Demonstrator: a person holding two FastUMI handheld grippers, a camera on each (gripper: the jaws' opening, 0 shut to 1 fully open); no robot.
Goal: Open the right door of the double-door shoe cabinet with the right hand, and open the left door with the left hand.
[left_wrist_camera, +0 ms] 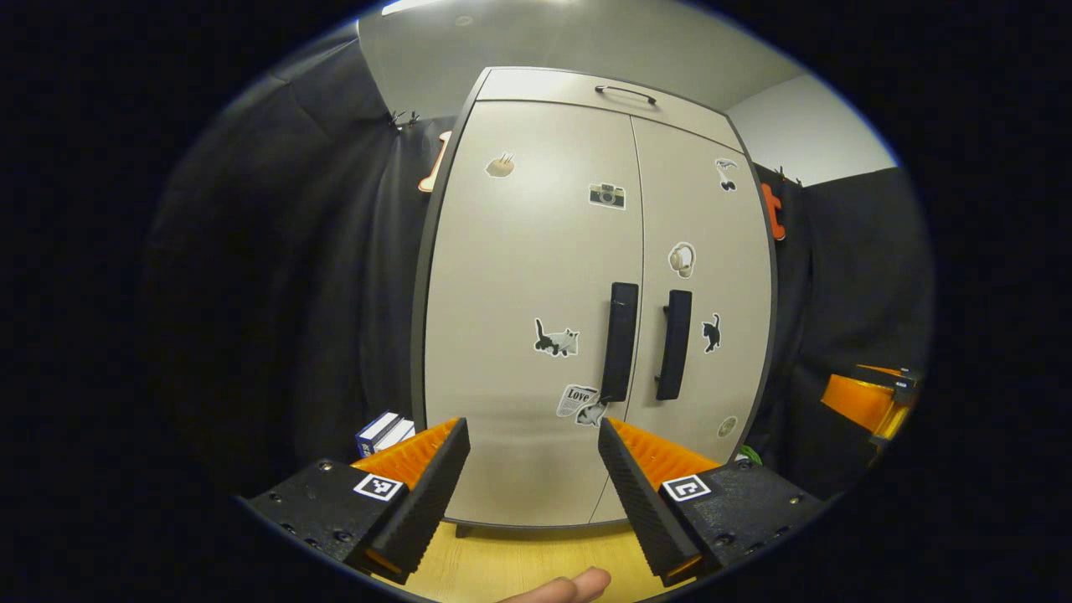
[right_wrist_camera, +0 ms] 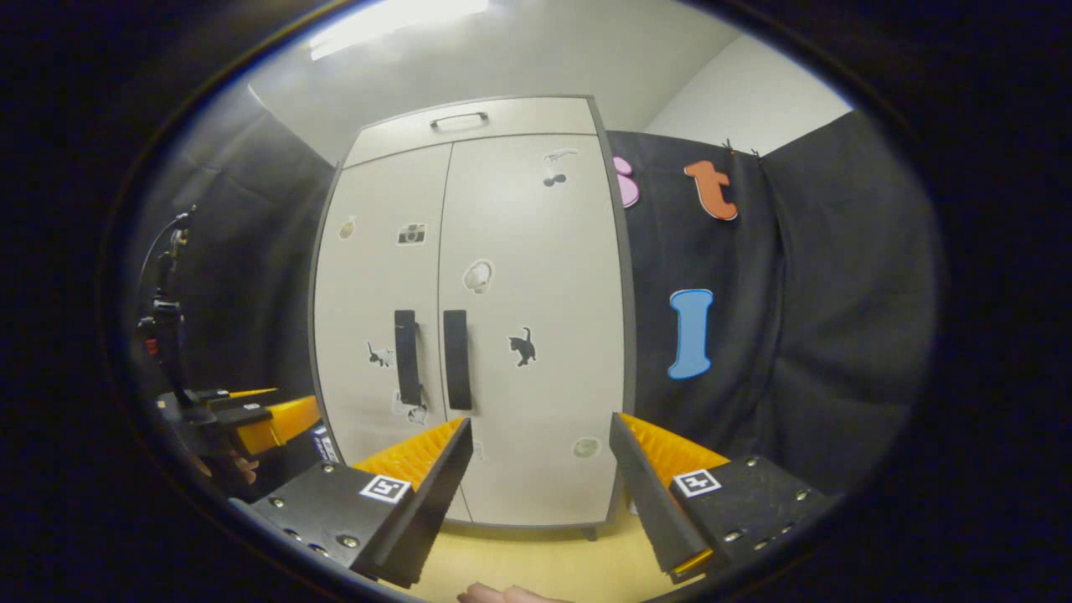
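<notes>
Shoe cabinet (left_wrist_camera: 536, 276) standing at twelve o'clock, left door (left_wrist_camera: 528, 335) and right door (left_wrist_camera: 712, 251) shut; left gripper (left_wrist_camera: 533, 435) and right gripper (right_wrist_camera: 540, 431) hovering agape, gripping nothing.

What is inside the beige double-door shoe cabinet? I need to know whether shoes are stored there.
That cannot be seen: both doors of the beige double-door shoe cabinet are shut, the two black vertical handles side by side, covering the inside.
</notes>
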